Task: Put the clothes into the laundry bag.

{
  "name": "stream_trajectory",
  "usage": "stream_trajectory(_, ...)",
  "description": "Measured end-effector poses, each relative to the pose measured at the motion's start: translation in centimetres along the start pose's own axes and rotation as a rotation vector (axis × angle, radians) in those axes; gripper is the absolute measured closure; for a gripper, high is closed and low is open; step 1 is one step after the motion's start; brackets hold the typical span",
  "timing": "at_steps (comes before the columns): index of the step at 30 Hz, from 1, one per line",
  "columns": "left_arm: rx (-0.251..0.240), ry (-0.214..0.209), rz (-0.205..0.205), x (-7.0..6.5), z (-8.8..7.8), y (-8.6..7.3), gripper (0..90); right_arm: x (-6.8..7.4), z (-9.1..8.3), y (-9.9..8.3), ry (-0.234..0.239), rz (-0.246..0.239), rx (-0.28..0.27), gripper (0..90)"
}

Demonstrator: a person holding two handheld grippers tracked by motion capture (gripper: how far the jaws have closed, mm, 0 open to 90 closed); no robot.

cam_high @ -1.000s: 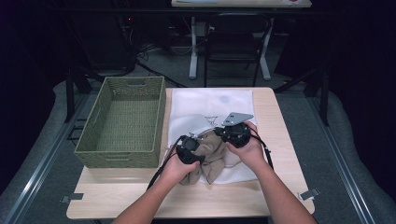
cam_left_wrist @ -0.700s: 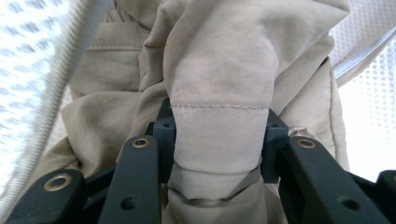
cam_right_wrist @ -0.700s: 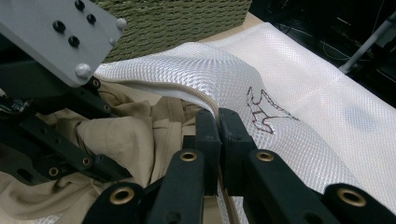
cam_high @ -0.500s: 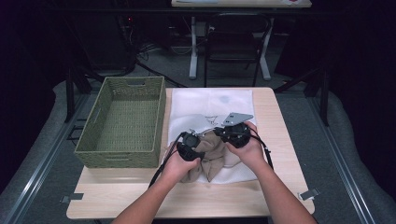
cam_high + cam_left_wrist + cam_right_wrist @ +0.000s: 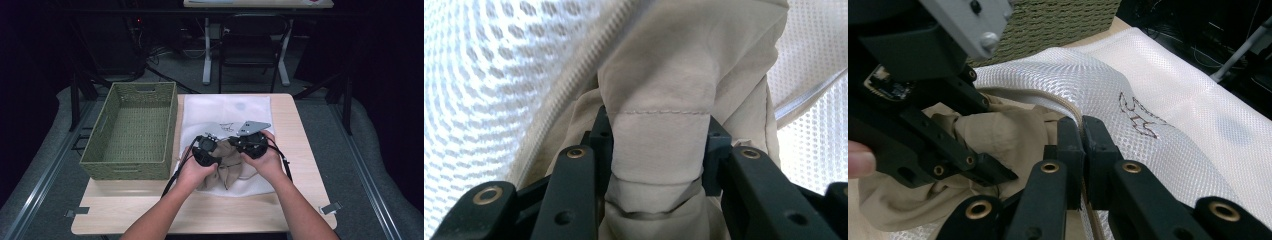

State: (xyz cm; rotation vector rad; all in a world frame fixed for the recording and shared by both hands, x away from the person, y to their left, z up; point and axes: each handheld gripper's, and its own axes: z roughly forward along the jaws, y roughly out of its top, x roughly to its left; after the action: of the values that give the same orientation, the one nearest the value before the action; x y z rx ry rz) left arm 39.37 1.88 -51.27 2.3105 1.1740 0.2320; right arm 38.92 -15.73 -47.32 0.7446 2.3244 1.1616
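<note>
- A fold of the beige garment (image 5: 659,145) is clamped between the pads of the left gripper (image 5: 658,150); the jaws were closing on it a moment ago and are now held narrow around the cloth.
- The zipper edge of the white mesh bag (image 5: 1168,100) is pinched by the right gripper (image 5: 1082,135), jaws nearly touching, with the mesh lifted into an arch.
- The garment is seen partly inside the bag's opening — bunched at the bag's near end, between the two grippers.
- In the high view, the left gripper (image 5: 206,150) and right gripper (image 5: 248,142) are held close together over the garment (image 5: 225,167).
- The bag (image 5: 227,107) is spread flat on the table (image 5: 295,200); the green woven basket (image 5: 132,127) is just beside the bag, on its left.
</note>
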Motion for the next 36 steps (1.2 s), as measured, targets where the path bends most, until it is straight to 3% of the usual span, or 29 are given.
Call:
stream_trajectory(17, -0.011, 0.023, -0.050, 0.0, 0.6, 2.1, 62.5, 0.2, -0.1, 0.1, 0.005, -0.006, -0.006, 87.8)
stream_trajectory(31, -0.043, 0.050, -0.142, 0.3, 1.8, 2.8, 62.3, 0.5, 0.1, 0.2, 0.011, -0.021, -0.003, 88.0)
stream_trajectory(36, -0.055, 0.055, -0.155, 0.5, 2.3, 2.8, 61.8, 0.5, 0.2, 0.0, 0.015, -0.019, 0.002, 88.0)
